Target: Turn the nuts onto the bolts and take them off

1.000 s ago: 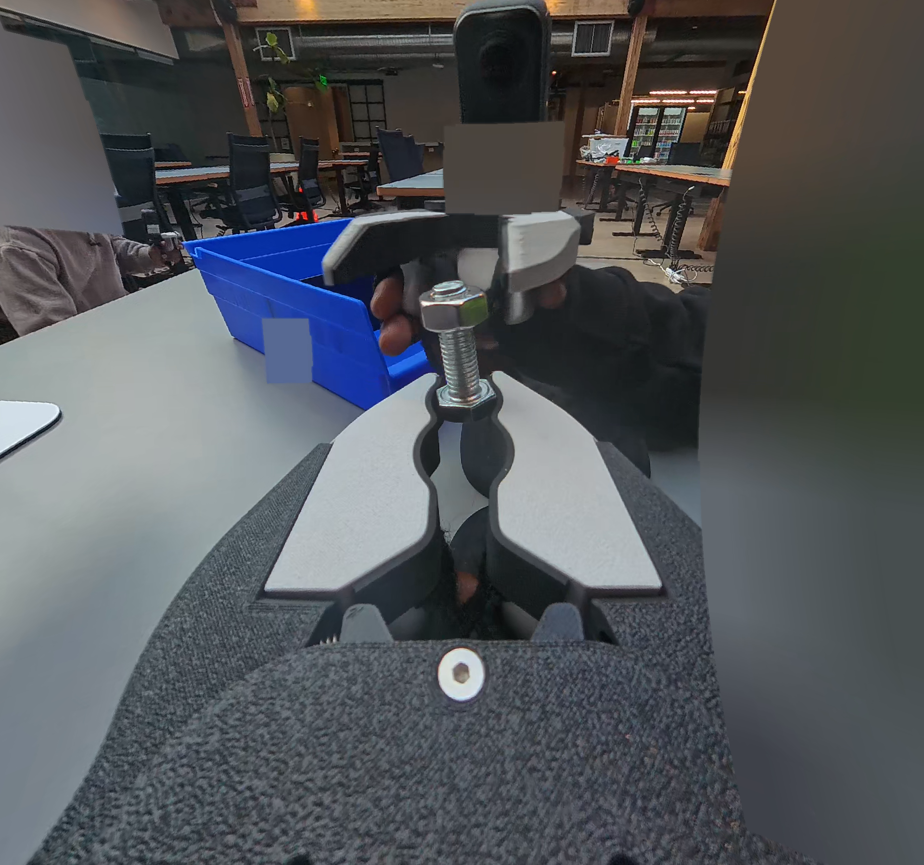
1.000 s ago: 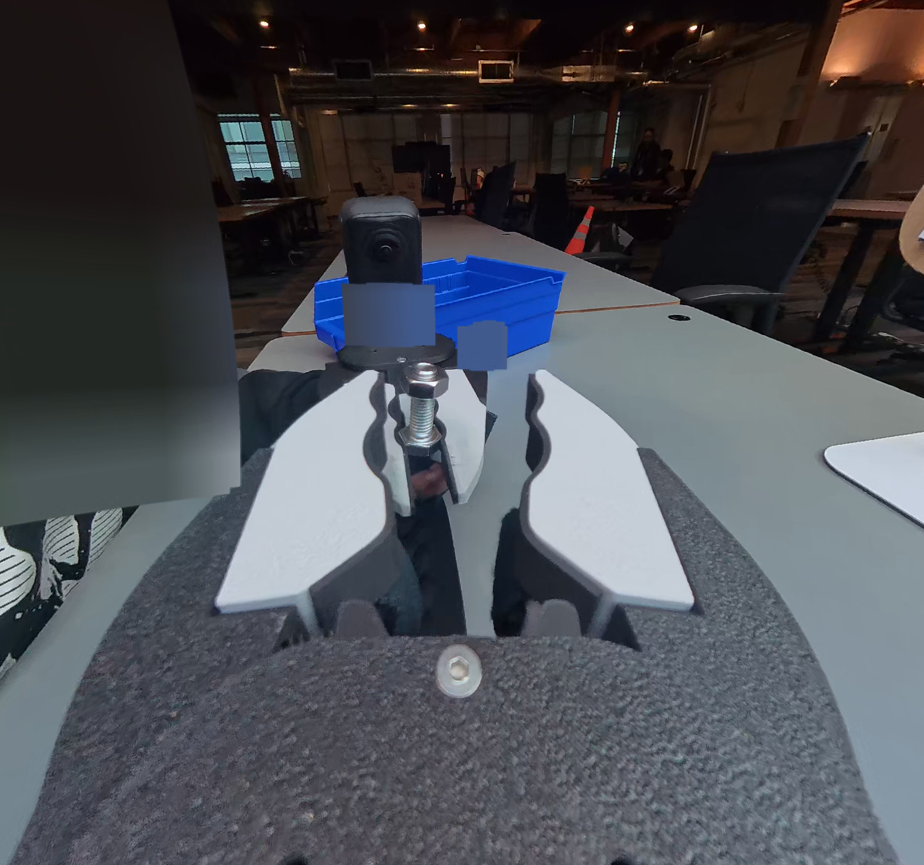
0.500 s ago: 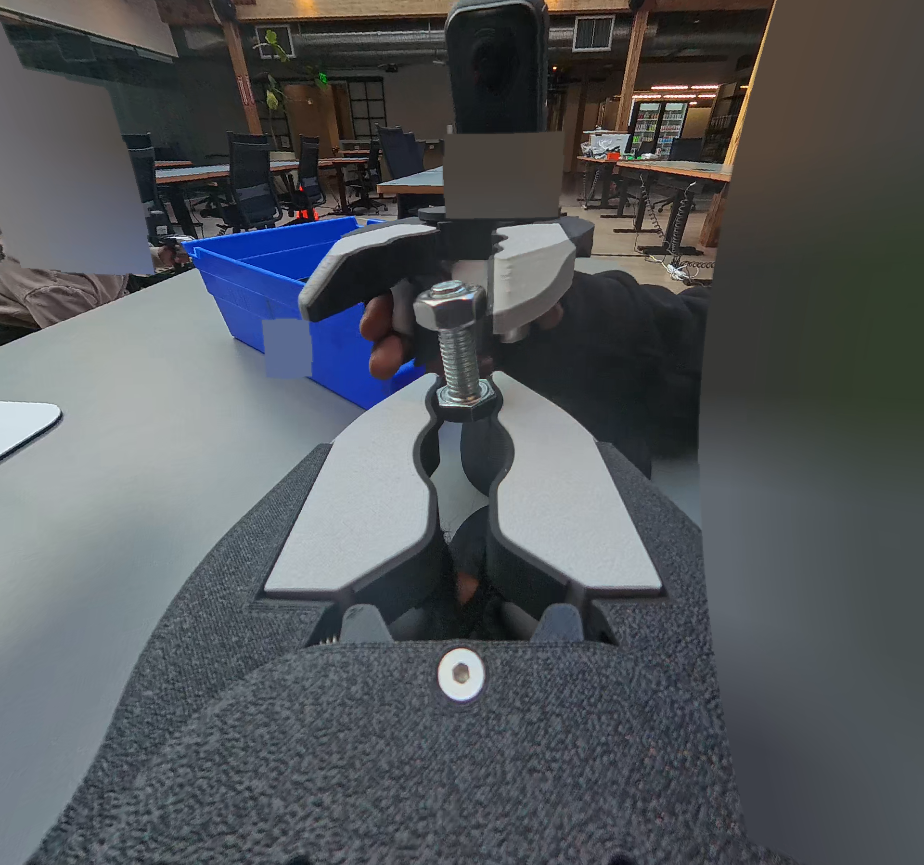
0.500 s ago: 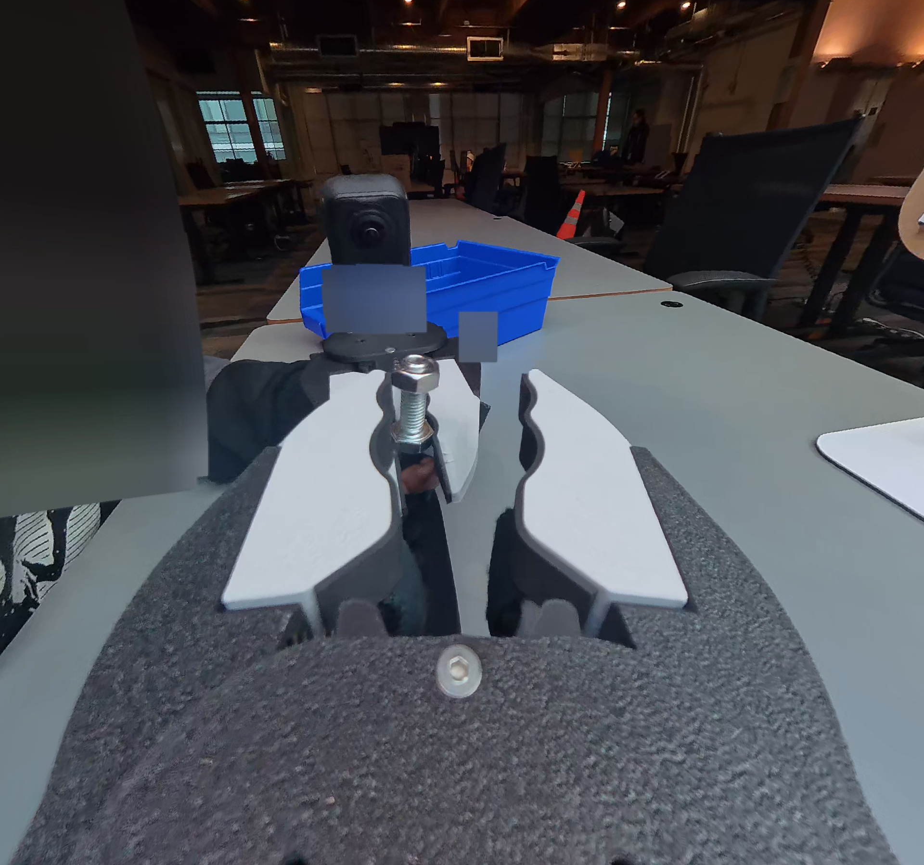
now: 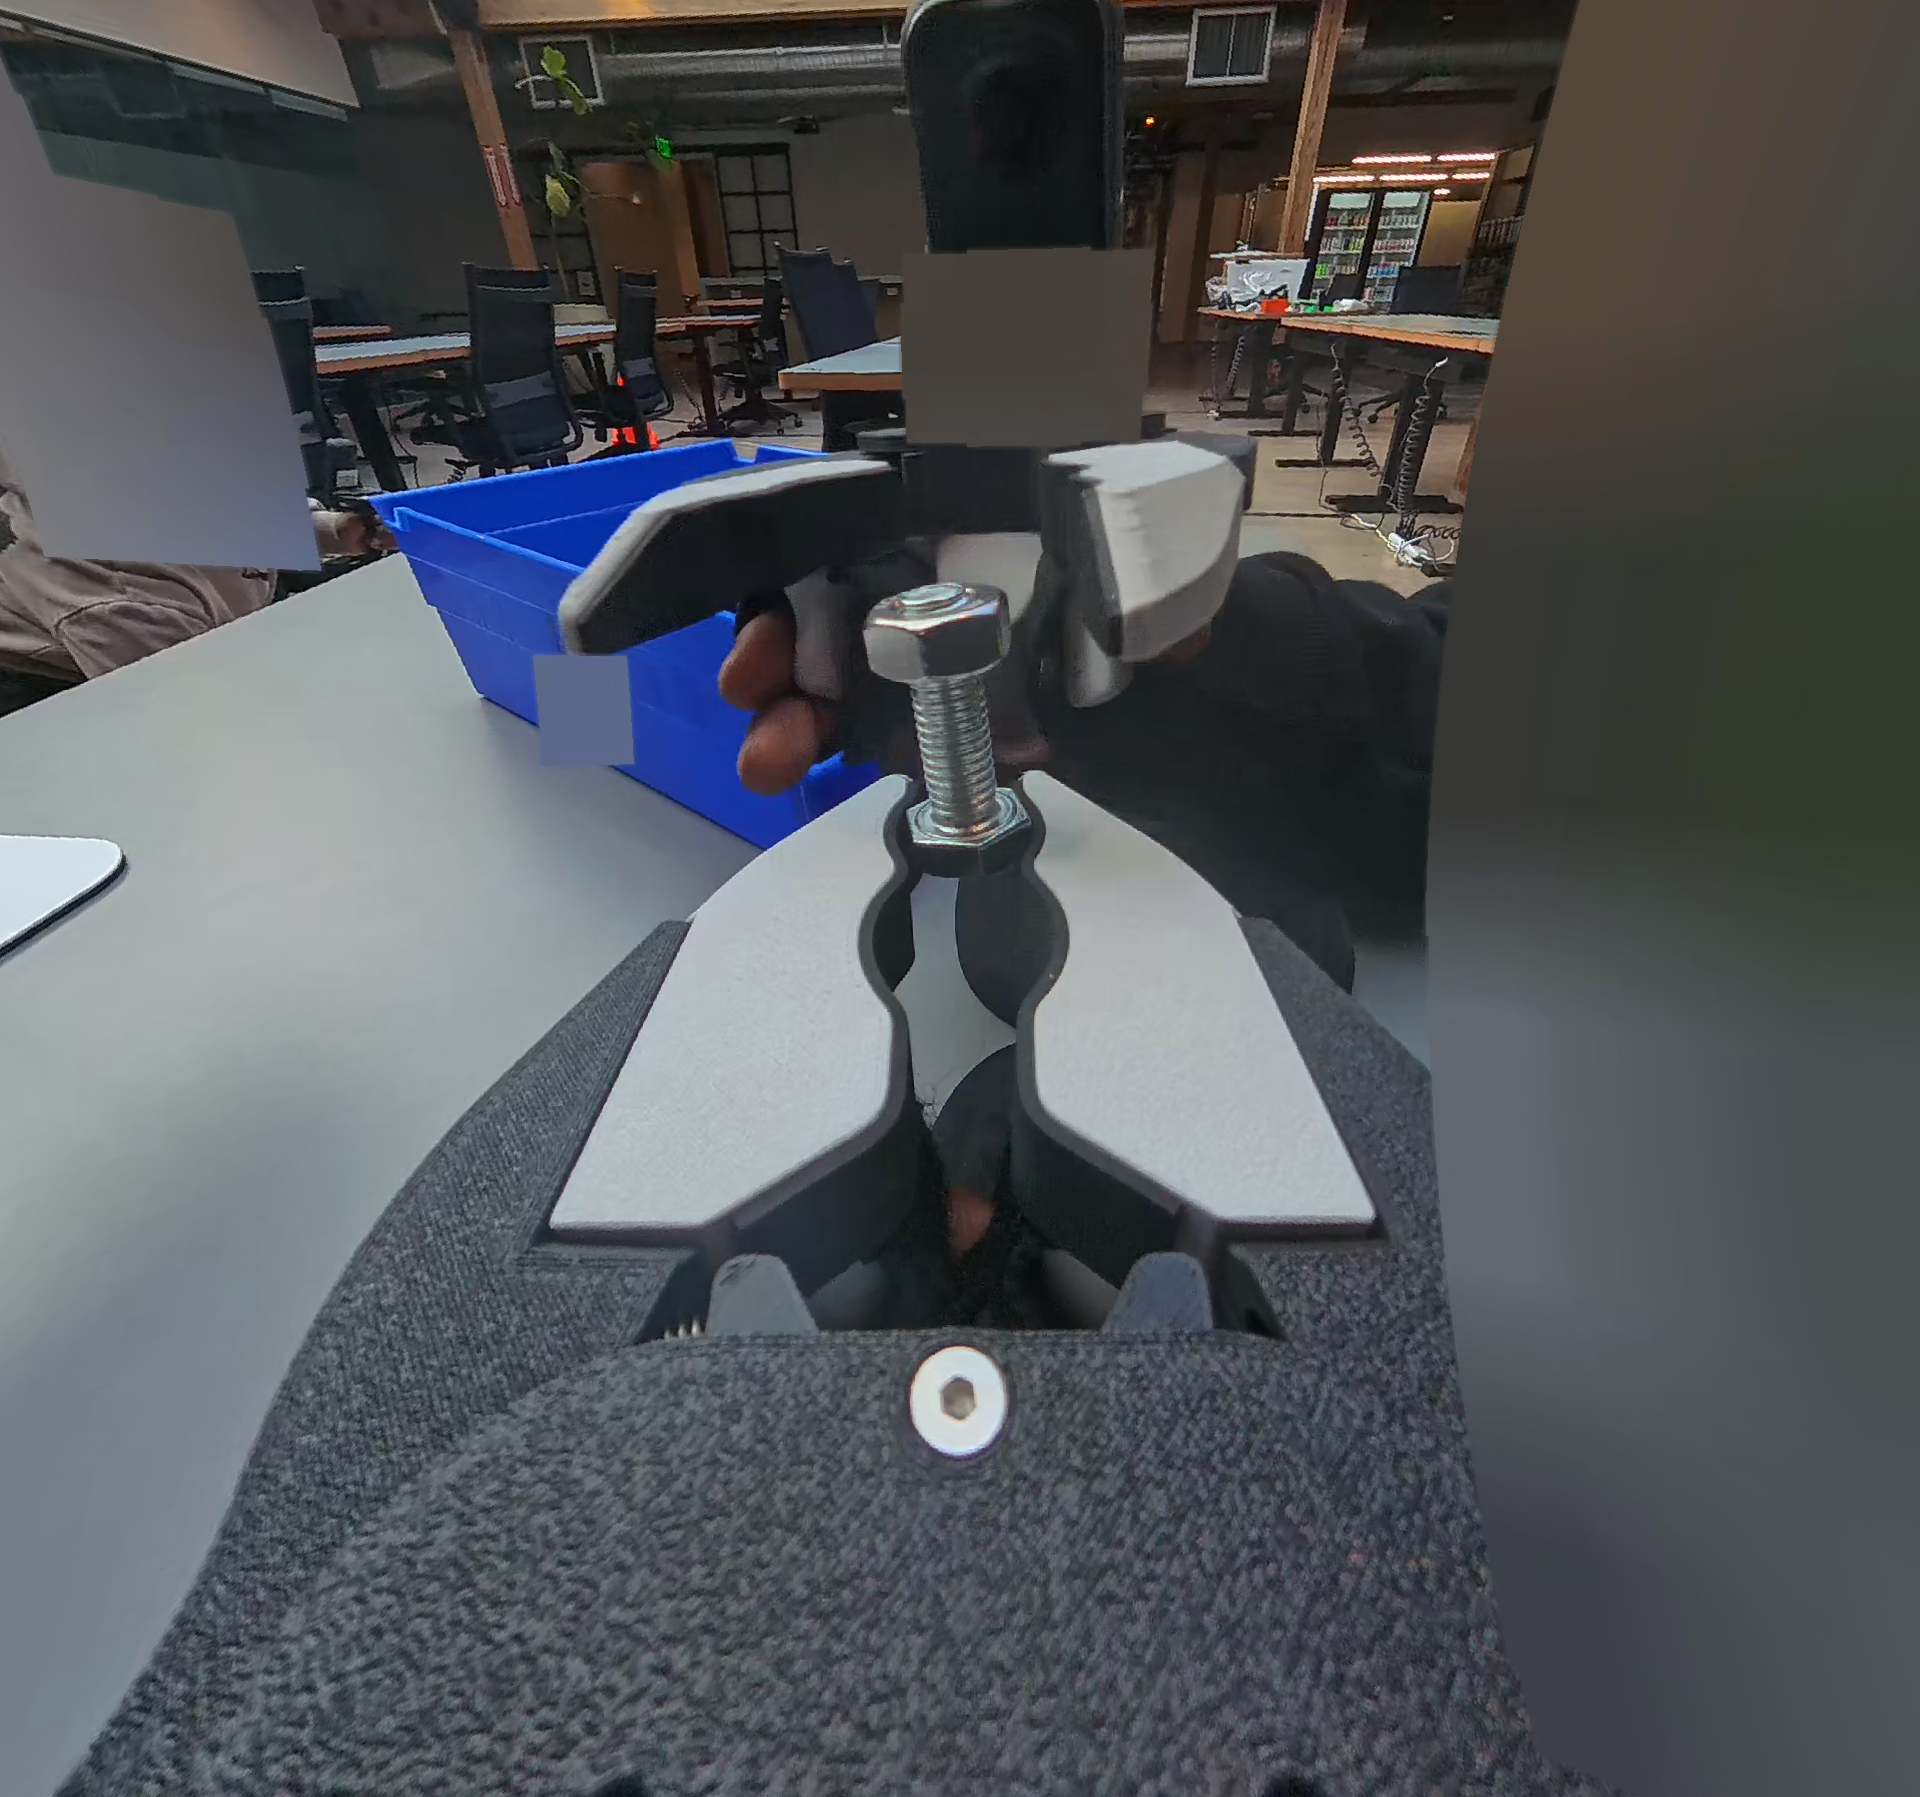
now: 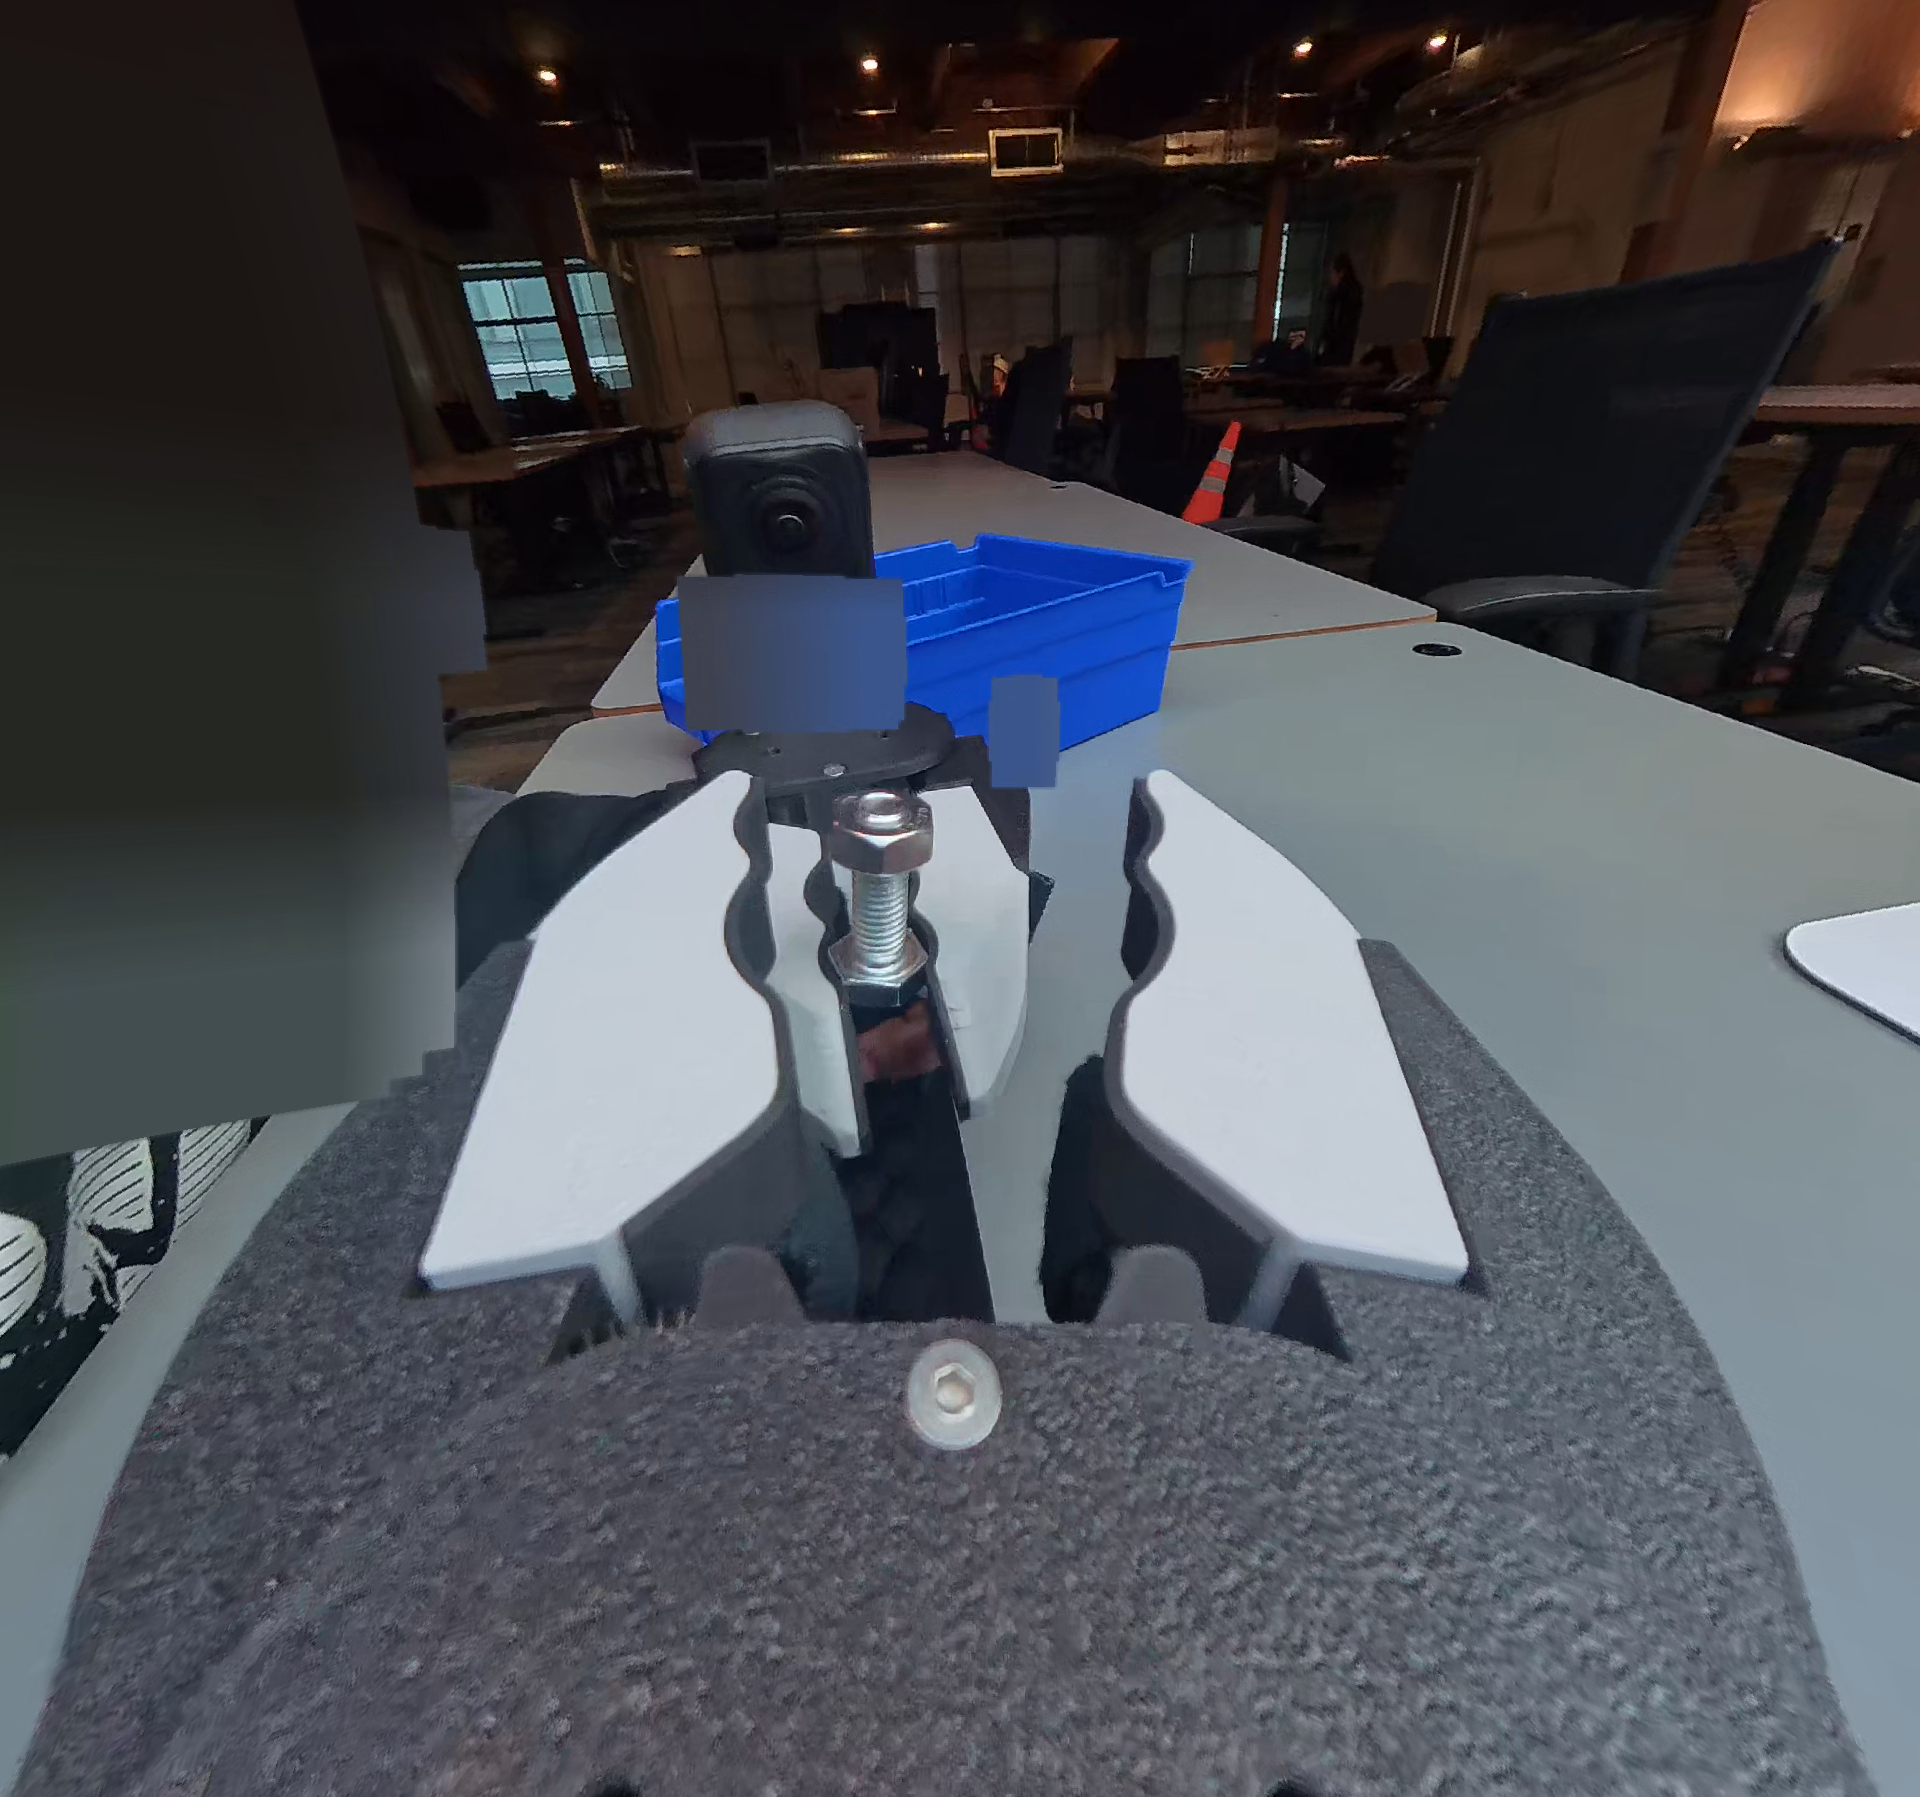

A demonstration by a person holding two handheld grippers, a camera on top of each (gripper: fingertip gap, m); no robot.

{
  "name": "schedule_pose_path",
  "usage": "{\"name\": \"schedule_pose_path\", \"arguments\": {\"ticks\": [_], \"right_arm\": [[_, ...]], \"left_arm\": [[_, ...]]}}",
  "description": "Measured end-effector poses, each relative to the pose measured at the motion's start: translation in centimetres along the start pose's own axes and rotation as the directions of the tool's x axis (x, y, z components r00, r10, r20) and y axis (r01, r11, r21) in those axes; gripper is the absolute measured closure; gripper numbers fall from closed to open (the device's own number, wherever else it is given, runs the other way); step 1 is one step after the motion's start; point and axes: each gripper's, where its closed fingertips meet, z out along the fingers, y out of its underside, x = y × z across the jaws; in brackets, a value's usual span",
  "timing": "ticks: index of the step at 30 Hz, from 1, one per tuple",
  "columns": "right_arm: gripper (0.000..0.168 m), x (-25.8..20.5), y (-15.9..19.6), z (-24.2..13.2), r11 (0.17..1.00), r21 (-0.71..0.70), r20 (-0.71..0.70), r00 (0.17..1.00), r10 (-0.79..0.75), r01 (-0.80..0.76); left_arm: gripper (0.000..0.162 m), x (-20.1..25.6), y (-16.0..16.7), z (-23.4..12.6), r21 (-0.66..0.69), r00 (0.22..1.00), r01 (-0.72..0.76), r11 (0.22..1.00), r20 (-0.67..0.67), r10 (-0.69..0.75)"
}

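Silver bolt [image 5: 954, 750] upright, nut [image 5: 937, 630] atop.

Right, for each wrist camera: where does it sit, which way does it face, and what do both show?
Left wrist view: on the left gripper, looking along its shut fingers at the upright bolt it clamps; the right gripper and a hand face back.
Right wrist view: on the open right gripper, own fingers showing, facing the opposite way at that bolt.
Shared: bolt, nut, blue bin, grey table.

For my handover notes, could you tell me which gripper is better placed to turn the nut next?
Probably right: the right gripper is open beside the nut, while the left gripper is shut on the bolt's head.
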Motion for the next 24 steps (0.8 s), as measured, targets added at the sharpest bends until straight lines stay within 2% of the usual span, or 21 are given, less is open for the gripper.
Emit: {"name": "schedule_pose_path", "arguments": {"ticks": [3, 8, 15, 17, 20, 24], "right_arm": [[0.102, 0.1, 0.3, 0.9, 1.0, 0.002, -0.026, 1.0, 0.006, -0.006], [0.112, 0.6, 0.3, 0.4, 1.0, -0.007, -0.047, 0.999, -0.006, 0.006], [0.13, 0.4, -0.1, -1.7, 0.996, -0.031, -0.012, 0.997, -0.082, 0.082], [0.142, 0.9, -0.2, -2.3, 0.996, -0.036, -0.036, 0.996, -0.087, 0.086], [0.136, 0.3, -0.8, -2.8, 0.997, 0.007, 0.004, 0.997, -0.077, 0.077], [0.112, 0.0, -1.1, -1.5, 0.999, 0.04, 0.013, 0.999, -0.03, 0.029]], "left_arm": [[0.147, 0.0, 0.0, 0.0, -0.002, 1.0, -0.002, 1.0, 0.0, 0.002], [0.147, 0.0, 0.0, 0.0, -0.003, 1.0, 0.0, 1.0, 0.001, 0.0], [0.147, -0.1, -0.2, -0.1, 0.012, 1.0, 0.011, 1.0, 0.003, -0.011], [0.147, -0.1, -0.2, -0.2, 0.016, 1.0, 0.01, 1.0, 0.0, -0.01], [0.147, 0.0, -0.1, -0.1, 0.01, 1.0, 0.006, 1.0, -0.001, -0.006], [0.147, 0.0, -0.1, 0.0, 0.003, 1.0, 0.002, 1.0, 0.0, -0.002]]}}
